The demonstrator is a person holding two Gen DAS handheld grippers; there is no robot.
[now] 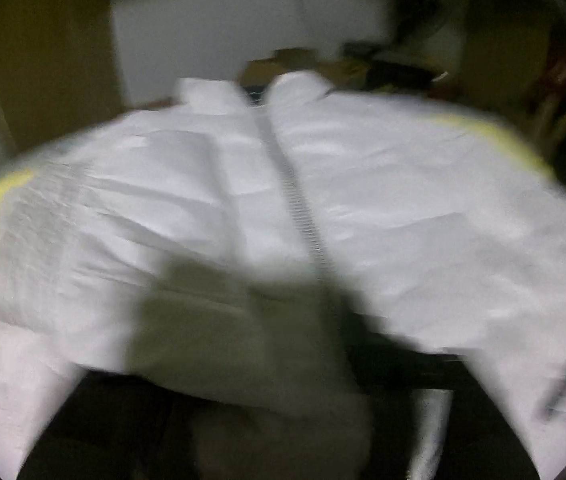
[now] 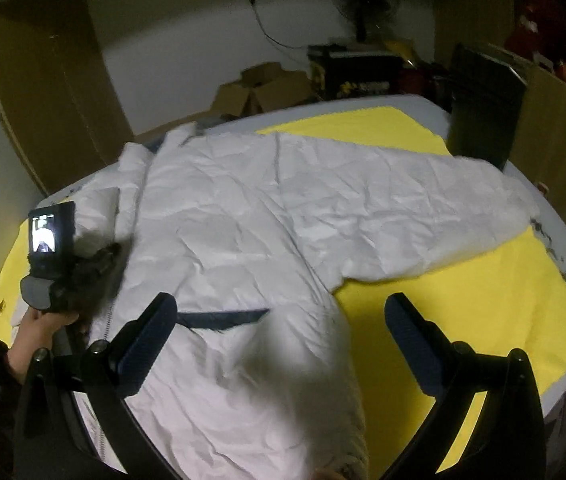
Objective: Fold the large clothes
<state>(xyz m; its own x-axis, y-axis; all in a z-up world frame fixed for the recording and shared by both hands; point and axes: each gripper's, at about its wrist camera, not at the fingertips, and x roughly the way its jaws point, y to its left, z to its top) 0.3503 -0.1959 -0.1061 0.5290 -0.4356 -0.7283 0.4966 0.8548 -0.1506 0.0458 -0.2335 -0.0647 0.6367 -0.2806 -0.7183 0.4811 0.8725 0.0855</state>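
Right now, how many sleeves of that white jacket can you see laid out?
1. One sleeve stretches out to the right across the yellow cloth in the right wrist view. The jacket's other sleeve may be hidden or lost in the left view's blur.

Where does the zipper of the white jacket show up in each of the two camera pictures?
Left wrist view: the zipper runs down the middle of the white jacket, from the collar toward the bottom, blurred.
Right wrist view: the zipper lies at the jacket's left side, running down behind the left gripper, partly hidden.
Shared landmark: the cardboard boxes beyond the collar.
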